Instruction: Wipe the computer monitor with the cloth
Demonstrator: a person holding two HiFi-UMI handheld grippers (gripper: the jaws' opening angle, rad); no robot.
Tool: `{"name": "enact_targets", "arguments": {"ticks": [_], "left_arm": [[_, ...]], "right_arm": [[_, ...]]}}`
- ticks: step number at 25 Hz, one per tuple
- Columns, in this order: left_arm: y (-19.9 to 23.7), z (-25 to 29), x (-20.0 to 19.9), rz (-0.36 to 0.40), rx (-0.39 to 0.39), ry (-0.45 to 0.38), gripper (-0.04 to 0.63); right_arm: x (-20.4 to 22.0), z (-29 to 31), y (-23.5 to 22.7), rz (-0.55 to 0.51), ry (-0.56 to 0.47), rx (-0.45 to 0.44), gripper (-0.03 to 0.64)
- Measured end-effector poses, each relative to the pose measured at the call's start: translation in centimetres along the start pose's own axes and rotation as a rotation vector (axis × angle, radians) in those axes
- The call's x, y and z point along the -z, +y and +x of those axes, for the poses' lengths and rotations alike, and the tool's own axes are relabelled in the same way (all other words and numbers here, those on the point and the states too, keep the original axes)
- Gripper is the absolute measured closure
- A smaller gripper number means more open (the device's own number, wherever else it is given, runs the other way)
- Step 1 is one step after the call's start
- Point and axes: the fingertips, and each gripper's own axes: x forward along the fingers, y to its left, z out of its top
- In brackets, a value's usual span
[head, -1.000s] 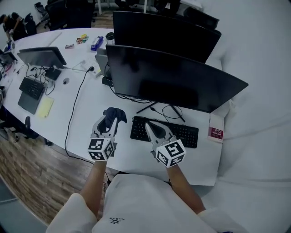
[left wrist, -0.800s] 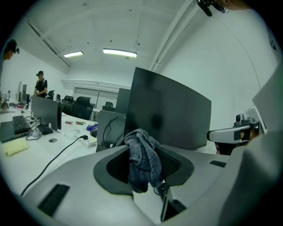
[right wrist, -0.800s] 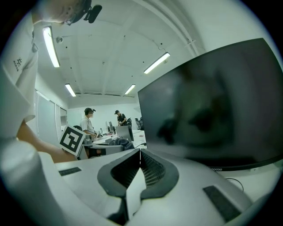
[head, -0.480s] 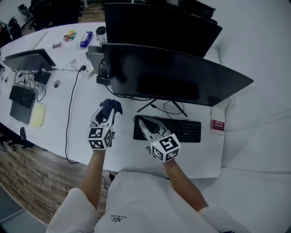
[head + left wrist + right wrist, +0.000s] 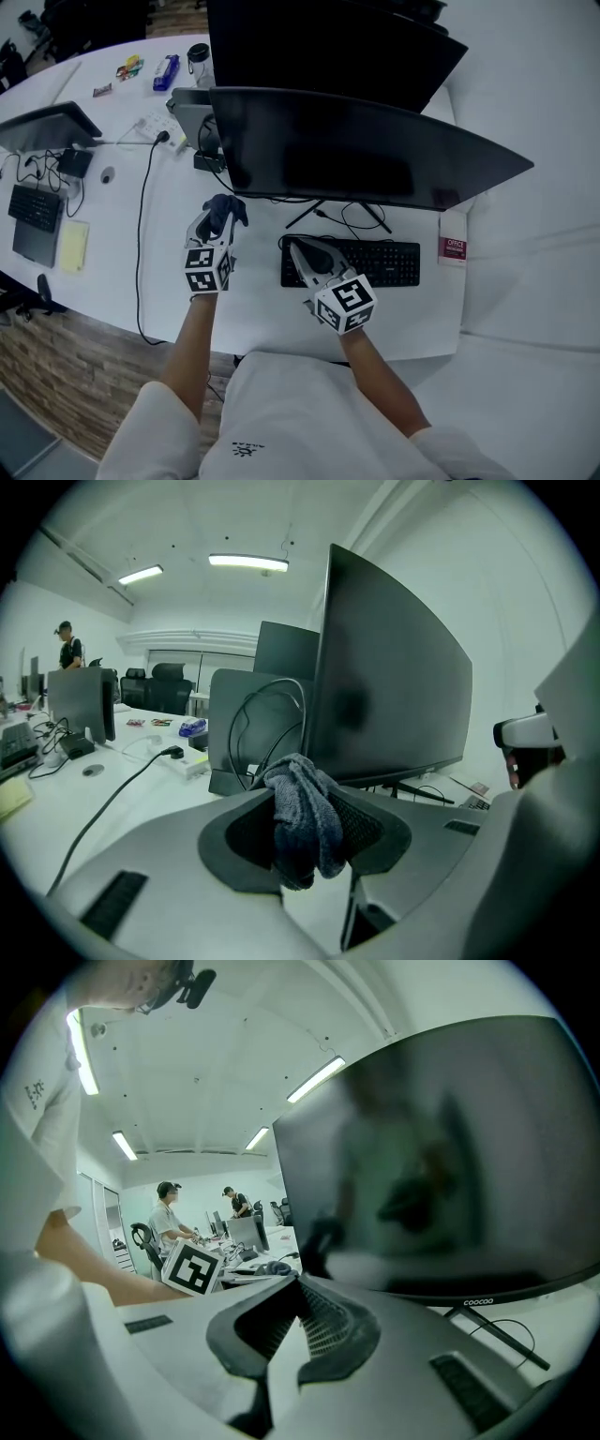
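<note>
Head view: left claw [image 5: 217, 232] clamped on a dark, bunched cloth [image 5: 226, 210], held above the tabletop [image 5: 258, 314] toward its near edge, just left of the keyboard [image 5: 380, 263]. Cloth poking out past the claw tips toward the lower left corner of the monitor [image 5: 366, 150], short of the screen and not touching it. Monitor wide and dark, long axis running left to right across the tabletop, screen turned toward the near edge. Behind it, a second monitor [image 5: 328, 42] set much the same way.

Left gripper view: cloth squeezed between the two pads, gathered into a lump with its long axis roughly up and down. One lobe rising above the pads, the rest hanging below them. Monitor ahead and to the right, seen at a slant, clearly apart from the cloth.

Right gripper view: right claw [image 5: 300, 1321] pressed together, nothing between the pads, aimed at the lower part of the screen. From the head view, poised over the left end of the keyboard, tips pointing toward the monitor.
</note>
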Motion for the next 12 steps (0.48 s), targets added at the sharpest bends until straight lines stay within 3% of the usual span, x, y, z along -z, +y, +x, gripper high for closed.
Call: {"name": "enact_targets", "arguments": {"ticks": [12], "left_arm": [[0.8, 1.9, 0.6, 0.008, 0.011, 0.017, 0.44]], "right_arm": [[1.0, -1.1, -0.6, 0.013, 0.013, 0.065, 0.598]]}}
